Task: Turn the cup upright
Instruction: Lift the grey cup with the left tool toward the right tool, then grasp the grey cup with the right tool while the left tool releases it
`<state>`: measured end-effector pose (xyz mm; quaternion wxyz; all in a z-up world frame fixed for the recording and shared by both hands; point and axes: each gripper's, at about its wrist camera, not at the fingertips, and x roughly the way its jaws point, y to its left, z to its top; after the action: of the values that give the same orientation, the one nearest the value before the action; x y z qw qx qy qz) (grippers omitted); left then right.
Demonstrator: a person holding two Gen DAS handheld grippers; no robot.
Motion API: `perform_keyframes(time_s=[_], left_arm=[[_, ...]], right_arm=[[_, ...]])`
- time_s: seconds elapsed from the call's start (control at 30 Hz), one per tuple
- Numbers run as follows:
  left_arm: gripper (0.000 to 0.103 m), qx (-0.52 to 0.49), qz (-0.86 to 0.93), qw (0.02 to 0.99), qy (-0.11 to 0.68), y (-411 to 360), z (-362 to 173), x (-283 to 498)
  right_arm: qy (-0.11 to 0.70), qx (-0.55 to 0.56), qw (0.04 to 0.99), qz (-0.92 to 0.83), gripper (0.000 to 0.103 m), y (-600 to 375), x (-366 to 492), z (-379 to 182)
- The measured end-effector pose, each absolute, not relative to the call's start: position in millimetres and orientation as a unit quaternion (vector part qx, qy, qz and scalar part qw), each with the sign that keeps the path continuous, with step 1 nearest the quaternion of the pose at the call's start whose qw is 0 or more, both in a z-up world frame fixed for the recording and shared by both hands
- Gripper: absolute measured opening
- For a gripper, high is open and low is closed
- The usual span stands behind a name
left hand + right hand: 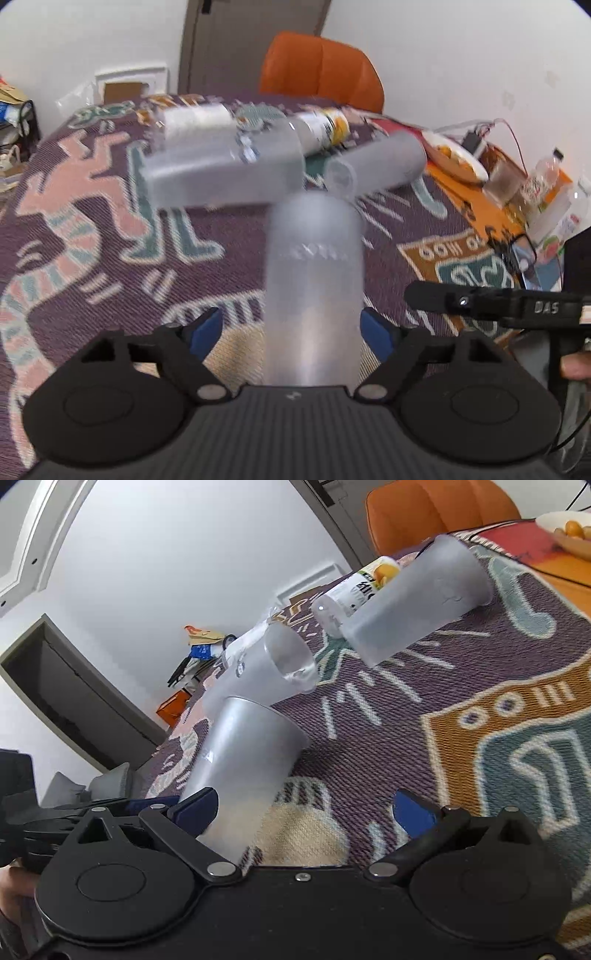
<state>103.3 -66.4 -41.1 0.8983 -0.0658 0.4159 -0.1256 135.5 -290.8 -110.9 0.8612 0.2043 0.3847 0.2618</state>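
A frosted grey cup [314, 288] stands between the blue pads of my left gripper [291, 332], whose jaws are spread wide with gaps on both sides. The same cup [243, 771] shows at the left pad of my right gripper [317, 812], which is open and empty; in the left wrist view that gripper [480, 301] reaches in from the right. Two more frosted cups lie on their sides behind: one at the left [221, 170] [266, 668], one at the right [380, 162] [421, 609].
A patterned purple cloth [110, 240] covers the table. A labelled can [325, 129] [354, 590] lies on its side behind the cups. A plate of food [454, 155], a glass [498, 181], bottles [543, 177] and spectacles [521, 251] sit at the right. An orange chair [321, 70] stands beyond.
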Motion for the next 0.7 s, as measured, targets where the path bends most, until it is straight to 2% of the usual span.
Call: perform_keyframes(time_s=[0.47,0.7], left_arm=[[0.087,-0.082,-0.064,0.918,0.383,-31,-32,104],[0.088,-0.088,-0.041,0.921,0.378,-18,-37,104]], right_arm=[[0.423,0.300,0.813,0.265,0.103,-268,173,-126],[0.437,0.313,0.799,0.270,0.103,-253,188,-132]])
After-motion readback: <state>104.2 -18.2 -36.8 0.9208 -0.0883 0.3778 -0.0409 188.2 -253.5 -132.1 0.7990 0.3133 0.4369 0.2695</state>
